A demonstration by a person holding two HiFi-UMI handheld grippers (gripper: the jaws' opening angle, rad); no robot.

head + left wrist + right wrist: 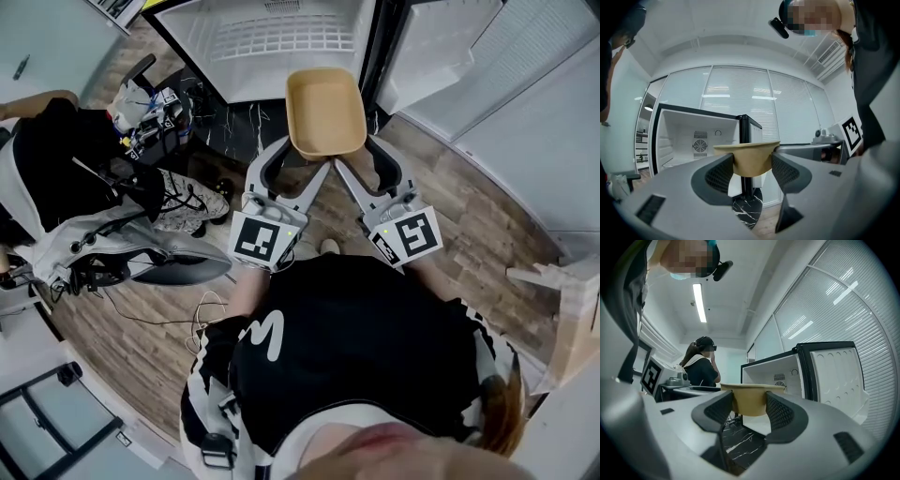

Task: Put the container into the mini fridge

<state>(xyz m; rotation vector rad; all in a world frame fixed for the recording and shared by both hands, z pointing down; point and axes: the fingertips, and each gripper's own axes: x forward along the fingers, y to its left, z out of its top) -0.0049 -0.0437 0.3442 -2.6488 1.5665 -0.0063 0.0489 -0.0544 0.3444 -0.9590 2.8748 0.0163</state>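
A tan, empty rectangular container (pixel 326 112) is held level in the air in front of the open mini fridge (pixel 272 42). My left gripper (pixel 286 155) is shut on the container's near left end (pixel 750 161). My right gripper (pixel 367 155) is shut on its near right end (pixel 749 401). In both gripper views the tan wall sits pinched between the dark ribbed pads (pixel 718 176) (pixel 780 412). The fridge's white interior (pixel 693 140) with a wire shelf stands open ahead; its door (pixel 836 380) is swung out to the right.
A black marble-pattern base (pixel 239 122) lies under the fridge. A second person (pixel 701 366) stands at the left near cluttered gear and cables (pixel 150 202). A white wall panel (pixel 534 122) runs along the right. Wood floor (pixel 469 216) lies underfoot.
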